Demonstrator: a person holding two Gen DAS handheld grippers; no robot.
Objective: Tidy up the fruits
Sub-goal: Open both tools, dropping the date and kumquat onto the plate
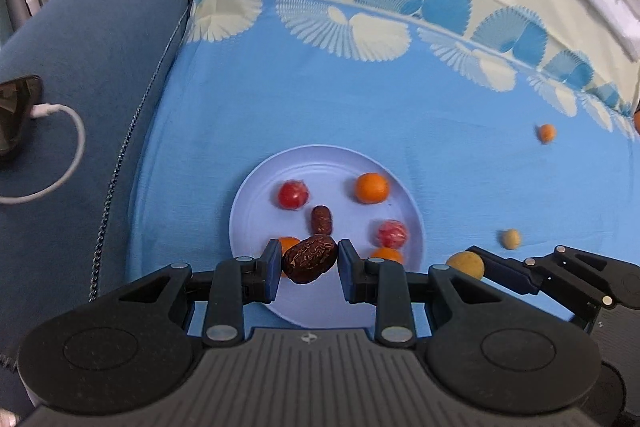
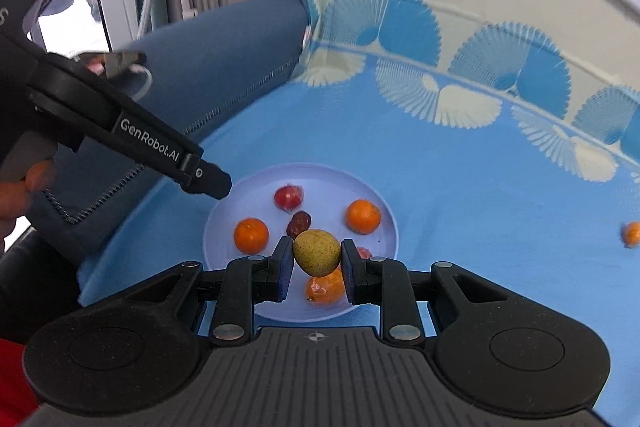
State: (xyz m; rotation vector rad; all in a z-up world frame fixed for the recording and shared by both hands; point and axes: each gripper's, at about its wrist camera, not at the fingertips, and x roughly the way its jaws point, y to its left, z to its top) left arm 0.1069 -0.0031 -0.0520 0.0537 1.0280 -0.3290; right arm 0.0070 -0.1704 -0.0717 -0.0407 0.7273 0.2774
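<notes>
Both grippers hang over the plate (image 1: 256,187). The left gripper (image 1: 309,259) squeezes a date (image 1: 308,259); the right gripper (image 2: 316,253) squeezes a green fruit (image 2: 317,251). The plate's near edge lies right under both.

Matt black plastic on the left gripper (image 1: 308,261), ribbed along its base, with dull metal rivets, and it's pinching a wrinkled, glossy dark-red date (image 1: 309,258). Smooth, pale plastic plate (image 1: 256,203) with a soft sheen. Printed blue cloth (image 1: 400,107) underneath, matt. The right gripper (image 2: 317,253) clamps a speckled yellow-green fruit (image 2: 317,252), skin dull.
</notes>
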